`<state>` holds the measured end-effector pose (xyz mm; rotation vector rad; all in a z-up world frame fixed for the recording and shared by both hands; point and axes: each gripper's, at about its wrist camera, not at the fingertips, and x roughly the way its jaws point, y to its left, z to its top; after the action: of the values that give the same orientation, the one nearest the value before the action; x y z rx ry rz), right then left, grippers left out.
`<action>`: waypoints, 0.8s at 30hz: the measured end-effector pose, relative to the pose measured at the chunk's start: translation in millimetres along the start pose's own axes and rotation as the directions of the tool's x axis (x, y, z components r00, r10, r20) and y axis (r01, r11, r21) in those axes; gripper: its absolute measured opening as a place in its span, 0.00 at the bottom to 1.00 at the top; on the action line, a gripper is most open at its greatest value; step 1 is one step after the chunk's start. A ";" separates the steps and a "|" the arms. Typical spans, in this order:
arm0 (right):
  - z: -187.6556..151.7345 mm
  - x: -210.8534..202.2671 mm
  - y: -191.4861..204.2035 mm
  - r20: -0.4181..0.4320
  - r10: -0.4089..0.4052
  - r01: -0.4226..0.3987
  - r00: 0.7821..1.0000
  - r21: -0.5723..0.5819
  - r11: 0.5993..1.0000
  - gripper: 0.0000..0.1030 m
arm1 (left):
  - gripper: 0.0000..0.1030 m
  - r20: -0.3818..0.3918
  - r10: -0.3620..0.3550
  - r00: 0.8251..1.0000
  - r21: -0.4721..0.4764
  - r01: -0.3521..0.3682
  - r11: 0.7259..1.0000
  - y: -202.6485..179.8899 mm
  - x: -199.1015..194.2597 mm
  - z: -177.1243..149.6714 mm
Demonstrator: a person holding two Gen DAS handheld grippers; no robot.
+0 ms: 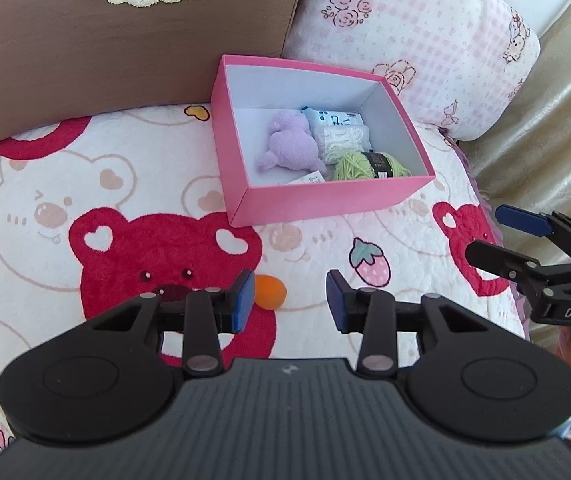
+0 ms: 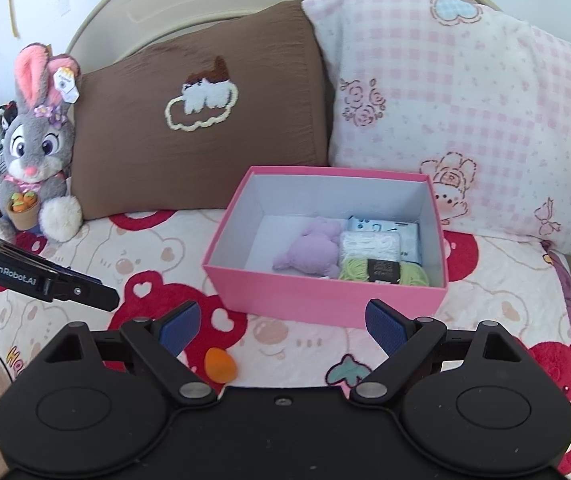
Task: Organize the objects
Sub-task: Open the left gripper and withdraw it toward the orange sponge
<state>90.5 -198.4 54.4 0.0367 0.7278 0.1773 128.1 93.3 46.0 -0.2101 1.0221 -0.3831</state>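
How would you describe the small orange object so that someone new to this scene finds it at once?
Start at the pink box on the bear-print blanket, in front of the two pillows. The small orange egg-shaped object lies on the blanket outside the box, in front of its near left corner. It is the only loose item not in the box, and the only orange one.

We count one pink box (image 2: 325, 300) holding four things: one purple plush (image 2: 313, 252), one white packet (image 2: 369, 245), one green yarn skein (image 2: 353, 270), one blue-white pack (image 2: 385, 227). One orange egg (image 2: 219, 365), two pillows (image 2: 189, 128), one rabbit toy (image 2: 37, 148).
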 end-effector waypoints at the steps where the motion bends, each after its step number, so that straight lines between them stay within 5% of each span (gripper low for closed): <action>1: -1.7 -1.1 3.6 -0.006 0.009 -0.009 1.000 -0.009 1.000 0.89 | 0.37 -0.004 -0.001 1.000 0.005 0.001 1.000 0.6 0.0 -3.0; 24: -46.4 13.6 36.8 -0.155 0.095 -0.106 0.983 -0.065 0.992 0.89 | 0.39 -0.099 -0.050 0.994 0.026 0.052 0.998 21.4 35.7 -49.8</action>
<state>64.2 -161.1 14.3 -0.0095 0.8714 0.3056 106.3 98.7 -14.9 -0.1932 1.1086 -0.4580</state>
